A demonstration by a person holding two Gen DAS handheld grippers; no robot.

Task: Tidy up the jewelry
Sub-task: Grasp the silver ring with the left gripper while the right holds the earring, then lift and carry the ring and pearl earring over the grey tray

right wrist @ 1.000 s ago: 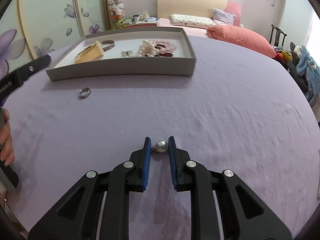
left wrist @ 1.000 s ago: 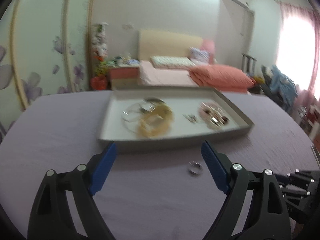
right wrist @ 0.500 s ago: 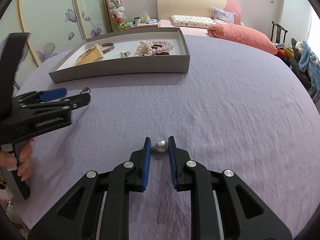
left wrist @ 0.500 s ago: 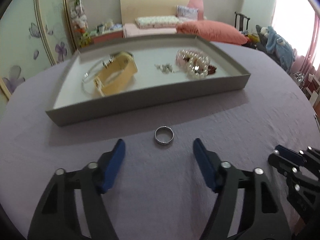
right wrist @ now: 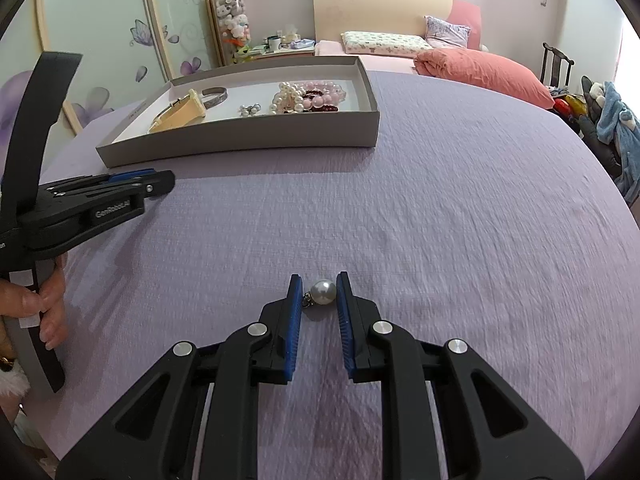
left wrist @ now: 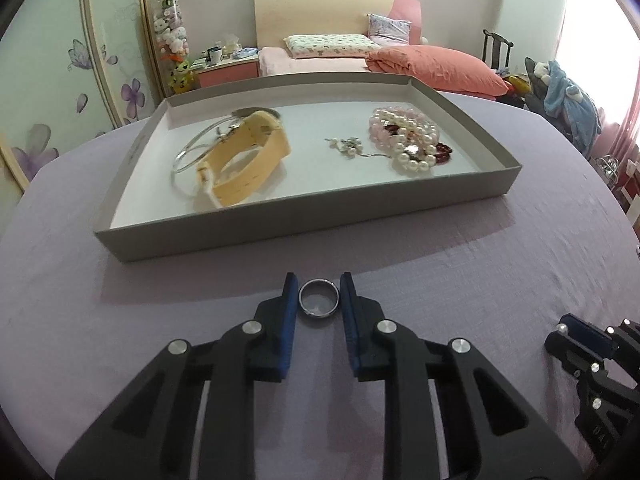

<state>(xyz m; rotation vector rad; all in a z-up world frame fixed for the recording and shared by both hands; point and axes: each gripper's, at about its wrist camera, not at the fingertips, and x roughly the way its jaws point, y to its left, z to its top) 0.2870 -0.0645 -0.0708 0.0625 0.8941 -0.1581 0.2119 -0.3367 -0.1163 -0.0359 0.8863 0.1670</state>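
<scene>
A silver ring (left wrist: 319, 303) lies on the purple tablecloth just in front of the grey tray (left wrist: 304, 216). My left gripper (left wrist: 319, 300) is closed around the ring, its blue pads against both sides. It also shows in the right wrist view (right wrist: 132, 184). My right gripper (right wrist: 317, 294) is shut on a pearl earring (right wrist: 322, 292) resting on the cloth. The tray holds a cream watch strap (left wrist: 244, 160), a silver bangle (left wrist: 196, 152), small earrings (left wrist: 346, 146) and pearl and pink bead bracelets (left wrist: 408, 140).
The round table is covered with a purple cloth (right wrist: 440, 200). The tray sits at its far left in the right wrist view (right wrist: 240, 140). A bed with an orange quilt (right wrist: 476, 68) and a chair stand beyond the table.
My left gripper moved forward and down onto the ring and closed from wide open to the ring's width. My right gripper stayed still on the pearl earring.
</scene>
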